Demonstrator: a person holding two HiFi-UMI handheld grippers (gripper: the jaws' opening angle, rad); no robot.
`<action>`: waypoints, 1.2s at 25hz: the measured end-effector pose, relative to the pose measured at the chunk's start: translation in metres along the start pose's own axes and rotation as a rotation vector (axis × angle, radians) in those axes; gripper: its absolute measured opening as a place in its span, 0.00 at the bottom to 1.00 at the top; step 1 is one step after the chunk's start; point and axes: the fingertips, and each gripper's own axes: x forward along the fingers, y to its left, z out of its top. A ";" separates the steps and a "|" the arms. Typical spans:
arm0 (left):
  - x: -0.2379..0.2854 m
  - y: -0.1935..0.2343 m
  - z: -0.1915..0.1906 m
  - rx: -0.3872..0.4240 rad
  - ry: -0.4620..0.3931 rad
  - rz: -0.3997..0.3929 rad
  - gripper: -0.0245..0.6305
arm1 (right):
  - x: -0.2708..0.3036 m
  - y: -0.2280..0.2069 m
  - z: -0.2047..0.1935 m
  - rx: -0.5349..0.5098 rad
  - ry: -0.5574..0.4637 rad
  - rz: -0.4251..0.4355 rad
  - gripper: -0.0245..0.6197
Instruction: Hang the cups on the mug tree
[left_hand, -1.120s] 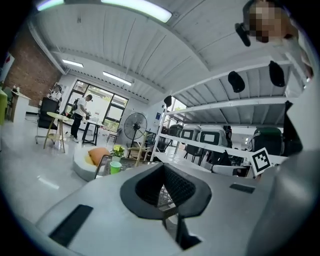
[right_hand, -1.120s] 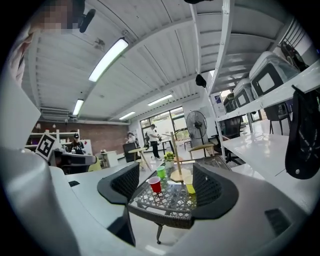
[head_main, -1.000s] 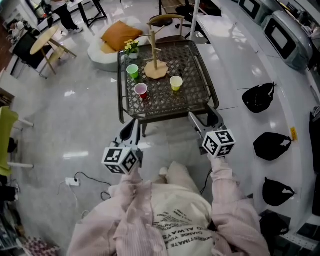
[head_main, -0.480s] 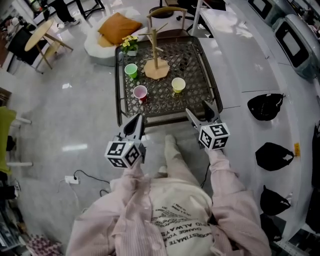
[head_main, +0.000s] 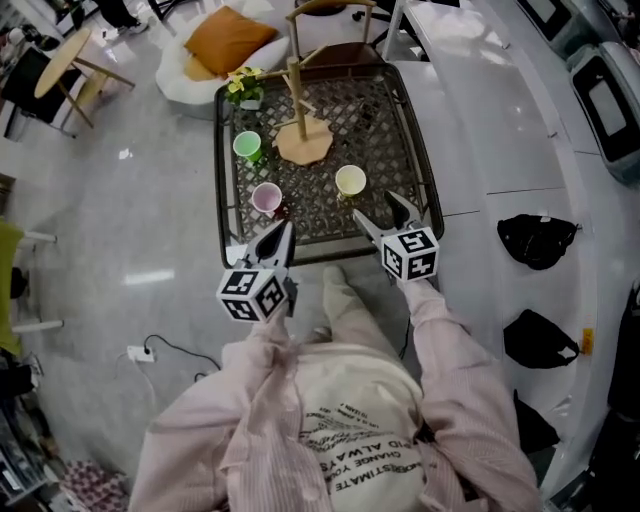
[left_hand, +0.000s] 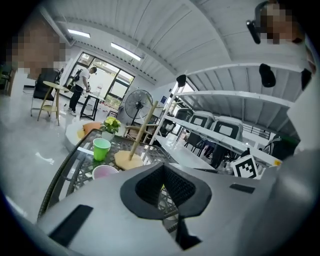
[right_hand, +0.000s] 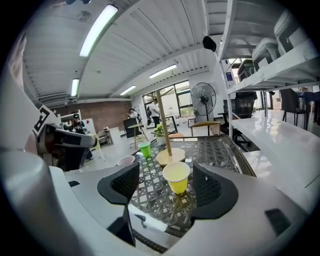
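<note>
From the head view, a metal lattice table (head_main: 385, 130) carries the wooden mug tree (head_main: 297, 100) near its far edge, with no cup on its pegs. A green cup (head_main: 247, 146) stands just left of the tree's base, a pink cup (head_main: 266, 197) nearer the person, and a yellow cup (head_main: 350, 181) to the right. The left gripper (head_main: 280, 236) hangs over the table's near edge beside the pink cup, and the right gripper (head_main: 378, 210) is just short of the yellow cup.

In the left gripper view the jaws are pressed together with nothing in them. Past them stand the green cup (left_hand: 101, 149), the pink cup (left_hand: 104, 171) and the tree's stem (left_hand: 142, 132).

In the right gripper view the jaws are spread wide and hold nothing. The yellow cup (right_hand: 176, 176) stands upright on the lattice between them but further out, clear of both pads, and the mug tree (right_hand: 164, 125) rises behind it.
</note>
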 end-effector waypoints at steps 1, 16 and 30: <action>0.007 0.001 -0.001 -0.006 0.008 0.000 0.03 | 0.007 -0.003 -0.002 -0.010 0.014 0.008 0.50; 0.080 0.025 -0.041 -0.096 0.096 0.047 0.03 | 0.089 -0.024 -0.060 -0.169 0.186 0.136 0.50; 0.100 0.034 -0.056 -0.130 0.135 0.057 0.03 | 0.120 -0.028 -0.062 -0.150 0.173 0.151 0.50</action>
